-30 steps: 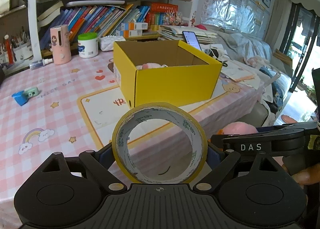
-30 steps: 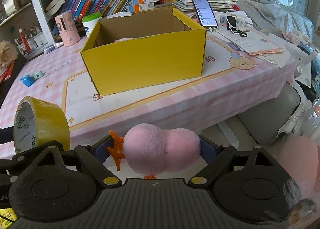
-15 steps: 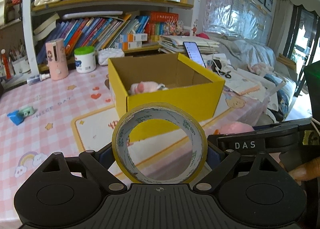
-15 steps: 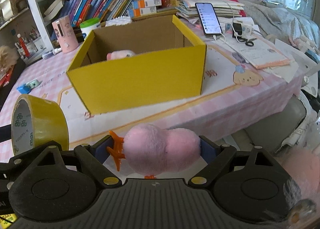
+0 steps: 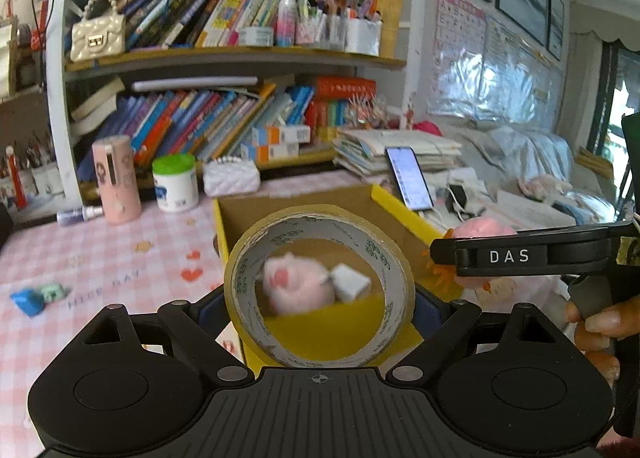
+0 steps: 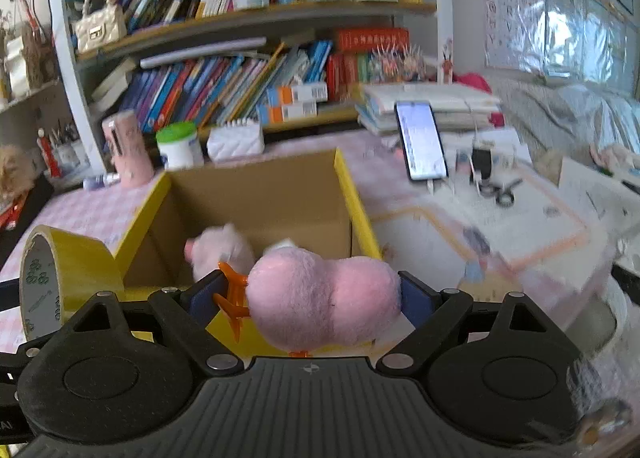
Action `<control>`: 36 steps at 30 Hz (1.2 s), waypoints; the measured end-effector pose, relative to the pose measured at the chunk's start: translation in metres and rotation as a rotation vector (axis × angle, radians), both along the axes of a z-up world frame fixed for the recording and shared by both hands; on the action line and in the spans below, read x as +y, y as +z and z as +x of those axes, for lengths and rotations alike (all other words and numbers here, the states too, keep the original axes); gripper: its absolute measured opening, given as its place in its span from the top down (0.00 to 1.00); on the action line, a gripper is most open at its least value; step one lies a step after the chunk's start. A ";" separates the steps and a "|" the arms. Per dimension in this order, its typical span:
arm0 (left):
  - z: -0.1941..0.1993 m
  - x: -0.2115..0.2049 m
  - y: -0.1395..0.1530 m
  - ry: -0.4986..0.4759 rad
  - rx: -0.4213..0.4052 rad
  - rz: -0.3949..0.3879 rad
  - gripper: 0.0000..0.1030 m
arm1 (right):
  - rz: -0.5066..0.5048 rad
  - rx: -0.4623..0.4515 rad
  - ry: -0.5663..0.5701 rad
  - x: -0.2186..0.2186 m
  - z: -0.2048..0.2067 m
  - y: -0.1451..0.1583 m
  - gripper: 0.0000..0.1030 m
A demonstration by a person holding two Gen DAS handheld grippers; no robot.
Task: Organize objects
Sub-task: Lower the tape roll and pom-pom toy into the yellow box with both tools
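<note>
My left gripper (image 5: 318,298) is shut on a yellow tape roll (image 5: 400,278), held upright over the near wall of the open yellow box (image 5: 396,210). The roll also shows in the right wrist view (image 6: 68,262). My right gripper (image 6: 308,298) is shut on a pink plush toy with orange feet (image 6: 320,298), over the box's (image 6: 356,202) near edge. It also appears in the left wrist view (image 5: 480,226), to the right of the roll. Inside the box lie another pink plush (image 6: 220,250) and a small white item (image 5: 350,282).
A pink bottle (image 5: 116,178), a green-lidded jar (image 5: 176,182) and a white quilted pouch (image 5: 230,178) stand behind the box. A phone (image 6: 420,146) leans at right by papers and scissors (image 6: 504,194). A blue item (image 5: 28,300) lies at left. Bookshelves stand behind.
Both grippers have moved forward and up toward the box with their loads. They now hang over its near edge, and the inside of the box is in view.
</note>
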State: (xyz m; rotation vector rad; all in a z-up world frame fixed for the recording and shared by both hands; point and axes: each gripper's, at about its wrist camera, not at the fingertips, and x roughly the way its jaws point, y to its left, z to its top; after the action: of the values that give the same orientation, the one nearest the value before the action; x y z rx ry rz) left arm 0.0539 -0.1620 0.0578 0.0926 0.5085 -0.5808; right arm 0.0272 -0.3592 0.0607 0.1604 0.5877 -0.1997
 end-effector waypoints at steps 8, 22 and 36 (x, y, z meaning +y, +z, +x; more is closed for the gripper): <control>0.027 -0.030 0.001 0.048 -0.036 0.047 0.12 | -0.019 -0.036 0.045 -0.030 0.042 0.010 0.14; 0.068 -0.068 -0.030 0.074 0.056 0.150 0.12 | -0.071 0.004 0.187 -0.041 0.119 0.007 0.14; 0.078 -0.071 -0.053 0.101 0.139 0.187 0.12 | -0.160 0.185 0.392 -0.018 0.171 -0.032 0.14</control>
State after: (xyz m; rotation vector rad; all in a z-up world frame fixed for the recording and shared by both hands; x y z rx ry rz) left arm 0.1321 -0.2325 0.0049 0.2035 0.6982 -0.4414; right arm 0.1979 -0.3771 0.0285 -0.1301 0.7710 0.1202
